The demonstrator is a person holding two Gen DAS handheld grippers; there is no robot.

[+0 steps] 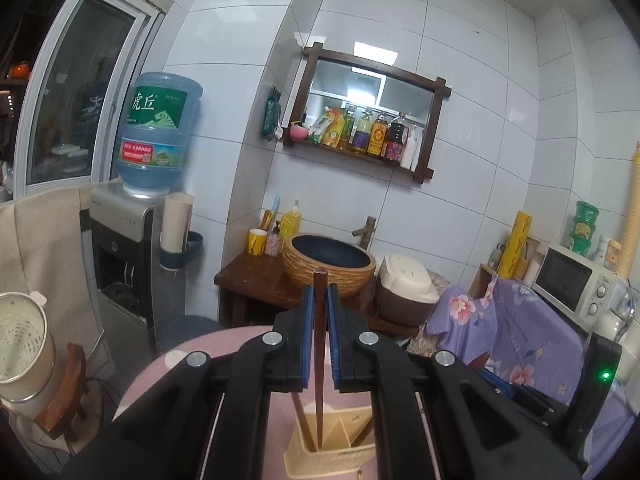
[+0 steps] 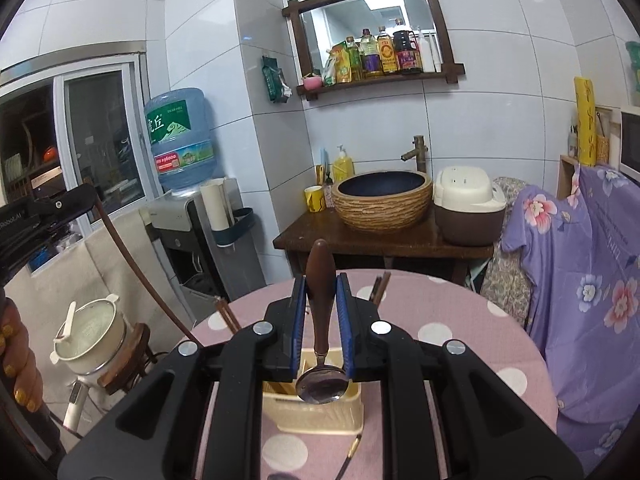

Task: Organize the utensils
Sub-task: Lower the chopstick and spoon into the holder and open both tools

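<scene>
Left gripper (image 1: pixel 320 296): pinching a brown chopstick (image 1: pixel 319 360) above the beige utensil holder (image 1: pixel 332 454). Right gripper (image 2: pixel 321 292): clamping a wooden-handled spoon (image 2: pixel 322 320), bowl over the holder. Polka-dot table (image 2: pixel 460 320); loose chopsticks (image 2: pixel 380 288) beyond.

Evenly lit indoor feed, strong fisheye warp, cool colour cast.

I get soft overhead light in both views; its source shows as a bright rectangle reflected on the glossy wall tiles (image 1: pixel 376 54) at upper centre of the left wrist view and again inside the mirror (image 2: pixel 372 12) in the right wrist view. Shadows are weak and diffuse. The window (image 1: pixel 80 92) at the left reads dark. Tile lines bow hard toward the edges, and black vignetting cuts every corner. The centre is reasonably sharp; my black gripper bodies fill the bottom of the frame as flat, detail-poor dark masses. A green indicator light (image 1: pixel 606 375) glows at lower right.
</scene>
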